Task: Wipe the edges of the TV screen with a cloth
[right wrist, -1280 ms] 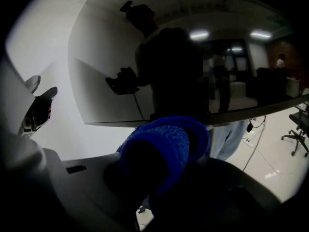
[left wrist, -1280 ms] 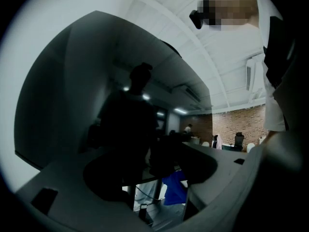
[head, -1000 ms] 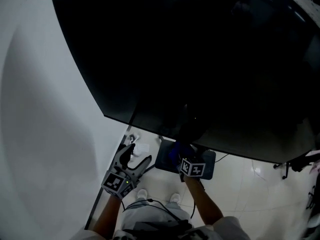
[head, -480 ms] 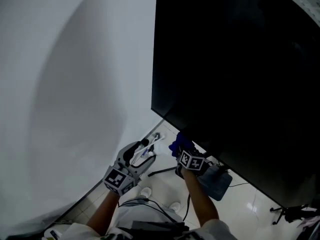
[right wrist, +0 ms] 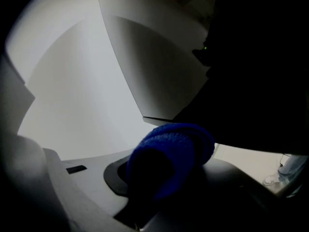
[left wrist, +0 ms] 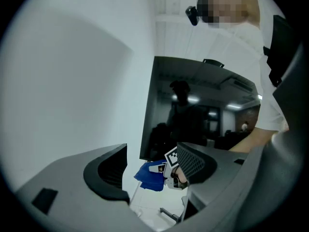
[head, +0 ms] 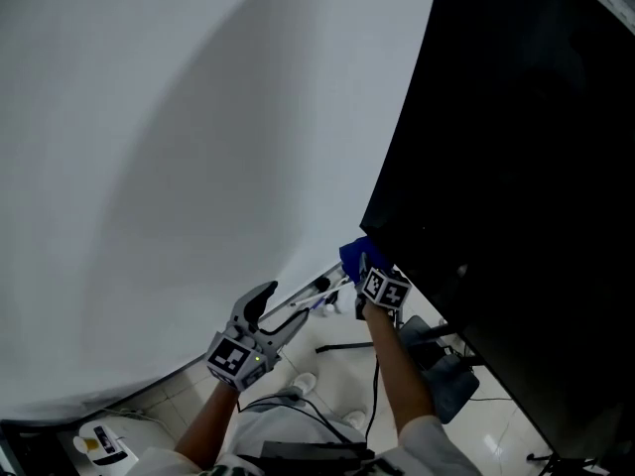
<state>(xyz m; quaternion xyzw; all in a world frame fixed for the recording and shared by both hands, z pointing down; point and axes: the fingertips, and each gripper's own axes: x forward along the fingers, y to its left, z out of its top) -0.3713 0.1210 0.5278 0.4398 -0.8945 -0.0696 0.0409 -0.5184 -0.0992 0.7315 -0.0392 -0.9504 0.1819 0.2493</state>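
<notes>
In the head view, the TV screen [head: 516, 167] fills the right side as a dark slab against a white wall [head: 179, 167]. The right hand-held gripper [head: 365, 269] is raised to the screen's lower left corner and holds a blue cloth [head: 351, 253] at or just beside that corner; actual contact cannot be confirmed here. The left hand-held gripper [head: 281, 308] hangs lower and to the left, well apart from the screen.

In the left gripper view, that gripper's jaws stand wide apart with nothing between them. Through the gap, the cloth and the other gripper's marker cube show beside the screen's bottom corner.

In the right gripper view, the jaws are clamped on the bunched cloth, which bulges out in front of them. The screen's dark edge runs just above and to the right of it.

As a judgement, the wiping is at one corner. No dust or streaks show which edges are already done, so the side edge above and the bottom edge may both remain.
</notes>
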